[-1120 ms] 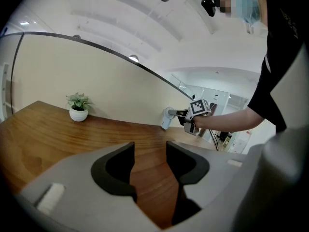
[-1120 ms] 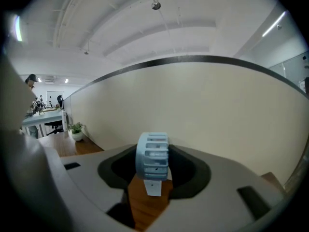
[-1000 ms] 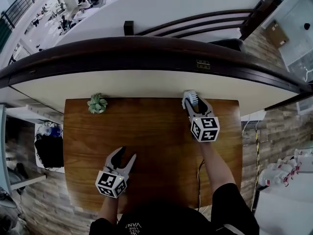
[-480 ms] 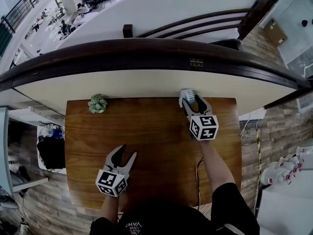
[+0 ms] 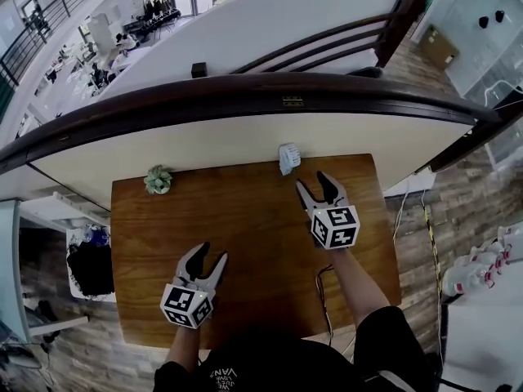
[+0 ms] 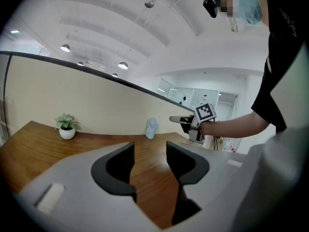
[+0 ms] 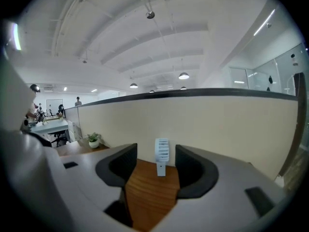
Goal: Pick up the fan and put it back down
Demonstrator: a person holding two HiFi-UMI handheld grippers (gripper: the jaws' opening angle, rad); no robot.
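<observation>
Wooden counter (image 5: 245, 219) set against a beige partition (image 5: 204, 141) w/ a dark curved rail (image 5: 245, 88) on top; open-plan office beyond. Fan (image 5: 288, 158): small, white, upright at the counter's far edge, close to the partition; whether it touches cannot be told. Right tool (image 5: 312, 181): jaws spread, have just been opening, nothing betw. them. The fan stands free just beyond the tips, slightly to their left in head view and framed by the gap in right gripper view. Left tool (image 5: 212, 254): jaws apart, empty, over the near-left part of the counter, well apart from the fan. Potted plant (image 5: 158, 179): far-left edge of the counter, by the partition. Dark cable (image 5: 325, 288): lies on the near-right part of the counter, beside the right forearm (image 5: 351, 276).
</observation>
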